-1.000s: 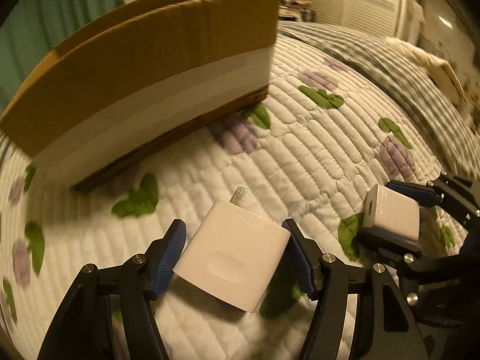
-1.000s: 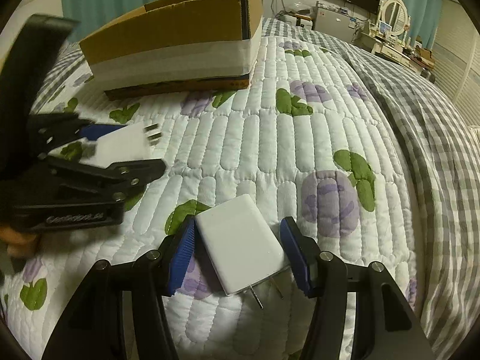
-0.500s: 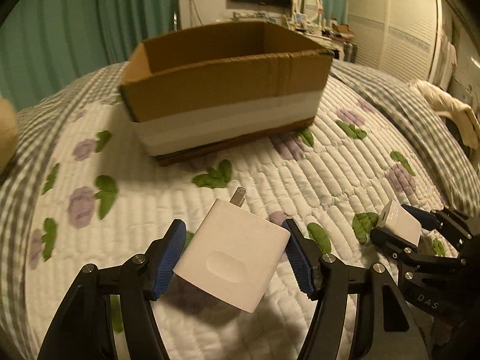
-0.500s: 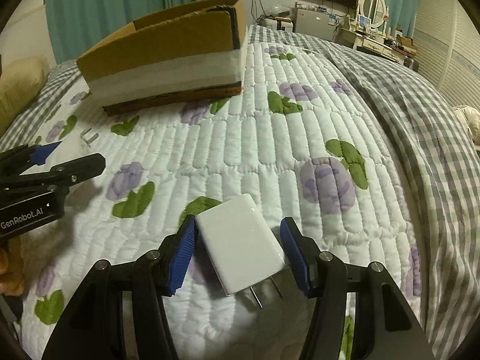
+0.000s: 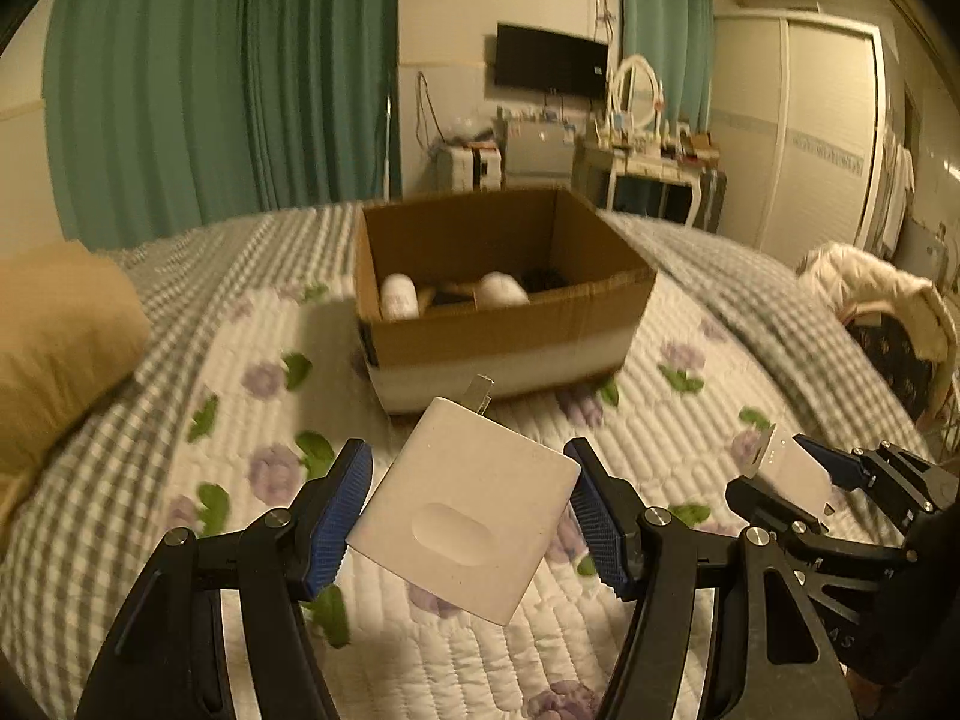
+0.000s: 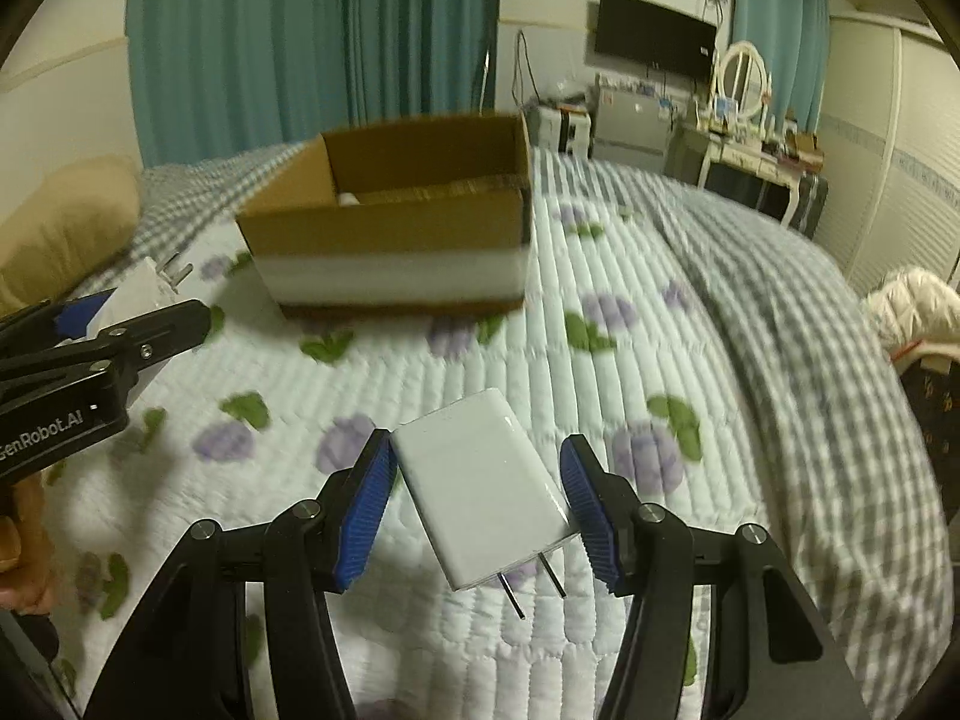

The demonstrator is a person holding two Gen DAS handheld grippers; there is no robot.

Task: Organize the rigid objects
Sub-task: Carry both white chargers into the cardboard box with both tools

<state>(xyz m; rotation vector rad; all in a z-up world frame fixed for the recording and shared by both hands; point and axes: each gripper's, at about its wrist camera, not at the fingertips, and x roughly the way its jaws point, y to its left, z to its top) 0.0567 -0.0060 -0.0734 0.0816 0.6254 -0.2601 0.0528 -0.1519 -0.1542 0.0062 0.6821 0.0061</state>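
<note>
Left gripper (image 5: 468, 510): your blue ribbed pads are clamped on a square white plastic wall charger (image 5: 465, 513), one pad on each of its side edges.
Square charger, attitude: held clear above the quilt, turned cornerwise, metal prongs pointing to 12 o'clock, oval dimple facing up.
Right gripper (image 6: 477, 510): your pads grip an oblong white plastic plug adapter (image 6: 486, 483); the 9 o'clock pad meets its upper corner, the 3 o'clock pad its lower edge.
Oblong adapter, attitude: tilted, two thin prongs pointing to 6 o'clock, toward you.
Open brown cardboard box with a white band (image 5: 498, 300): at 12 o'clock from both grippers, on the quilt, well apart from the pads.
Box contents: two white rounded items and something dark, too blurred to identify.
White quilted bedspread with purple flowers and green leaves (image 5: 252, 396): beneath both chargers.
</note>
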